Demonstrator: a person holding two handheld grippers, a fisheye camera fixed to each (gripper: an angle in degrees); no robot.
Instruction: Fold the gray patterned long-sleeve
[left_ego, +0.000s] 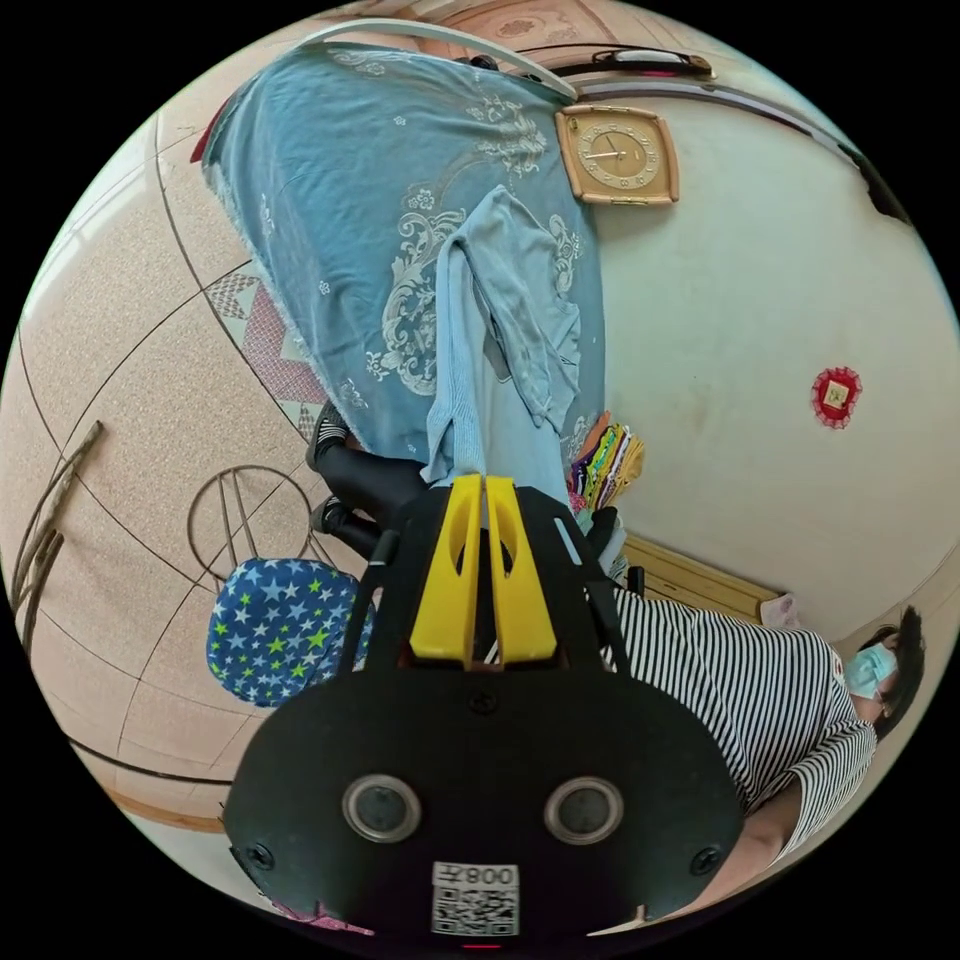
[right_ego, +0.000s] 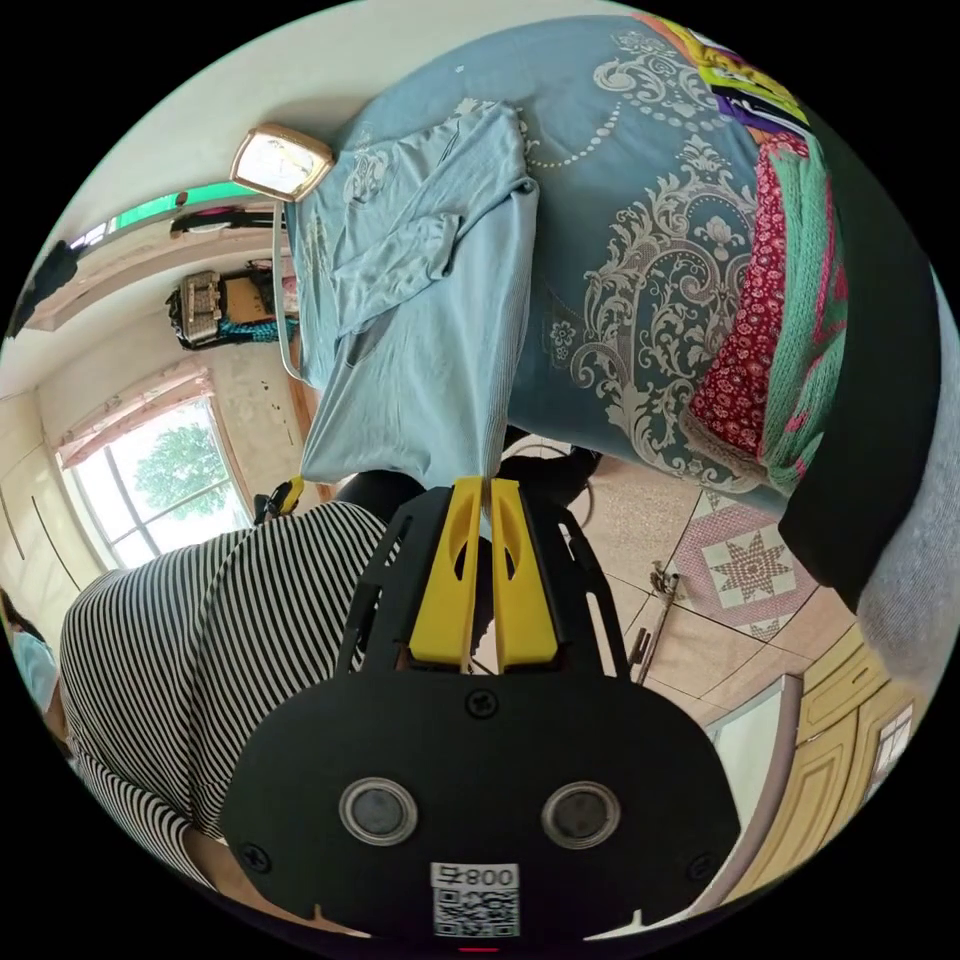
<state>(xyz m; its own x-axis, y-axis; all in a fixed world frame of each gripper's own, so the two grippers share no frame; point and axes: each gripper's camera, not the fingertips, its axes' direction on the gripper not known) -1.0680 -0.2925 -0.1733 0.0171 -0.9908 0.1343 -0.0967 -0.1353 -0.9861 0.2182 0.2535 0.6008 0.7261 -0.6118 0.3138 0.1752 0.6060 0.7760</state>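
Left gripper (left_ego: 485, 482): yellow jaws pressed together on the hem edge of the long-sleeve shirt (left_ego: 500, 330), a pale blue-gray garment. From the jaws the shirt runs away across a bed covered by a blue spread with a pale floral pattern (left_ego: 330, 180). One sleeve lies folded across the body of the shirt.

Right gripper (right_ego: 485, 485): yellow jaws likewise closed, pinching another part of the same hem; the shirt (right_ego: 420, 330) stretches from the jaws onto the patterned spread (right_ego: 640, 200).

A person in a black-and-white striped top (left_ego: 760, 690) stands close beside both grippers. A square clock (left_ego: 617, 155) hangs on the cream wall beside the bed. A stack of bright folded clothes (right_ego: 780, 350) sits on the spread near the shirt. On the tiled floor, a blue cushion with stars (left_ego: 280, 630) lies near the bed. A window (right_ego: 160, 490) with green foliage outside appears in the right gripper view.
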